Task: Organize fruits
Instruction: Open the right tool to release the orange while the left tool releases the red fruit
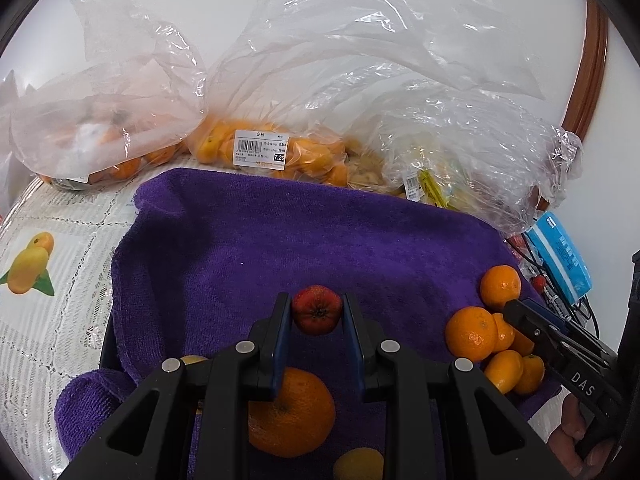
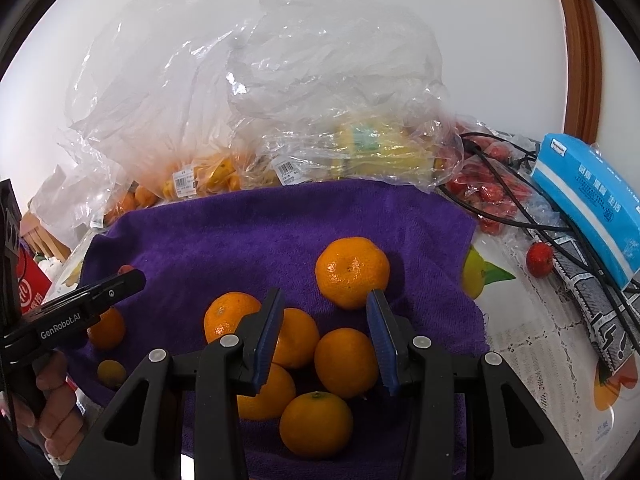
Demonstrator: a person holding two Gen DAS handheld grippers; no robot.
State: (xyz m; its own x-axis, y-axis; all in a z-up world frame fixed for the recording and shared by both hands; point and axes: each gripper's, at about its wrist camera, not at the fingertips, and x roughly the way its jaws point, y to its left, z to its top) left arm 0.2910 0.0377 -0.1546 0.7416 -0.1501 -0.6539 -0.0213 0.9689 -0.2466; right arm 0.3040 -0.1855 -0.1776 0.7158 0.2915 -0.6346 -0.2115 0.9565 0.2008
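A purple towel [image 1: 280, 240] covers the table; it also shows in the right wrist view [image 2: 240, 232]. My left gripper [image 1: 316, 312] is shut on a small red fruit [image 1: 317, 309], held above the towel. A large orange [image 1: 290, 412] and a small yellow fruit [image 1: 358, 464] lie below it. My right gripper [image 2: 326, 312] is open and empty over a cluster of mandarins [image 2: 346, 362]; one mandarin [image 2: 352, 272] lies just beyond its fingertips. The cluster also shows at the right of the left wrist view [image 1: 472, 332].
Clear plastic bags of oranges [image 1: 260, 148] and other fruit [image 2: 360, 148] line the back by the wall. A bag of red fruits [image 2: 492, 192], black cables [image 2: 520, 216], a blue tissue pack [image 2: 592, 200] and a loose red fruit [image 2: 539, 259] lie right.
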